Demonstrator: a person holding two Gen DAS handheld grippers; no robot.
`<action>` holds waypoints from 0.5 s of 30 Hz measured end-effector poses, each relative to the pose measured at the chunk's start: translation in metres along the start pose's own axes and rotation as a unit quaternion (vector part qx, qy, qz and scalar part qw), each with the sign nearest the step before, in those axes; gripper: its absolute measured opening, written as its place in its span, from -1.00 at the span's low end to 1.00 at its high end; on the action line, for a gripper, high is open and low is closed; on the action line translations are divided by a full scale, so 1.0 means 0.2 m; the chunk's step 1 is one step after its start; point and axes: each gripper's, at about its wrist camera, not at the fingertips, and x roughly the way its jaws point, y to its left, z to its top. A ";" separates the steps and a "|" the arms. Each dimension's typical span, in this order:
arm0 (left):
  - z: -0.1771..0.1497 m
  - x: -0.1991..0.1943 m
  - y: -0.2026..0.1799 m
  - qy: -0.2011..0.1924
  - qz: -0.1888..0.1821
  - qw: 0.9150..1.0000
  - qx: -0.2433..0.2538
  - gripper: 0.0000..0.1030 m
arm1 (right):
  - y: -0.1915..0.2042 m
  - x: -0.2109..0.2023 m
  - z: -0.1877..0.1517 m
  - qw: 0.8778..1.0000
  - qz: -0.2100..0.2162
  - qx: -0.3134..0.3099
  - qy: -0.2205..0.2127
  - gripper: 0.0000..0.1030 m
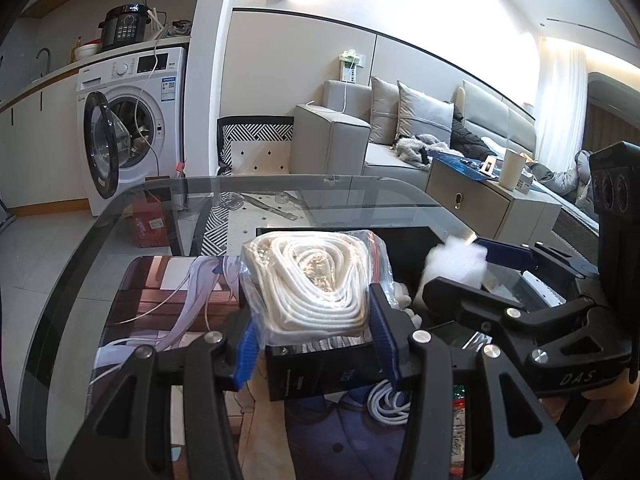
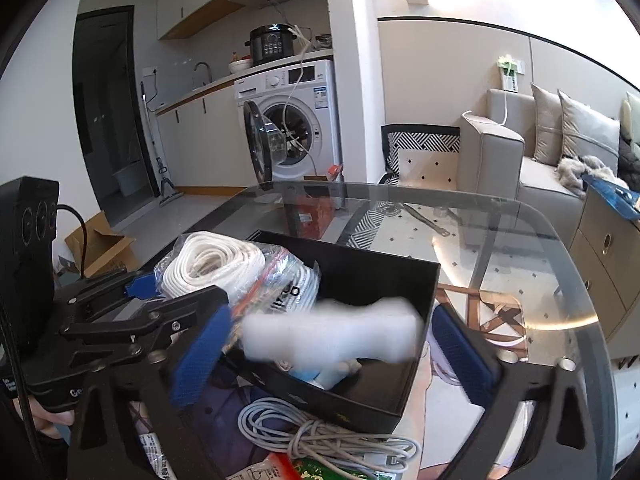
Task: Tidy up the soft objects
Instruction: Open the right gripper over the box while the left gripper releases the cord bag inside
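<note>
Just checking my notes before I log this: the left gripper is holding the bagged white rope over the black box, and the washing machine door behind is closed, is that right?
Not quite. The washing machine door stands open, swung out to the side, as the left wrist view shows. The rest holds: the left gripper is clamped on the bagged white rope over the black box.

White rope coil (image 1: 316, 276), black box (image 2: 360, 280), blue gripper pads (image 1: 245, 350).

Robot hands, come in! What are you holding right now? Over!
Left gripper shut on clear plastic bag of coiled white rope, over black box. Right gripper open, blurred white fluffy wad between fingers. Grey cable coil beside box.
</note>
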 end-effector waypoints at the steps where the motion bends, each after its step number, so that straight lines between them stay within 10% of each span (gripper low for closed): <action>1: 0.00 0.00 0.00 0.001 -0.003 1.000 0.004 -0.04 | -0.01 0.00 0.00 1.000 -0.004 0.001 0.002 0.99; 7: 0.00 0.01 -0.02 0.007 -0.005 1.000 0.020 0.07 | -0.03 -0.06 -0.03 1.000 -0.015 -0.002 -0.001 0.99; 15: -0.02 -0.11 -0.03 0.001 0.002 0.999 0.036 0.95 | -0.03 -0.17 -0.10 1.000 -0.007 -0.003 0.006 0.99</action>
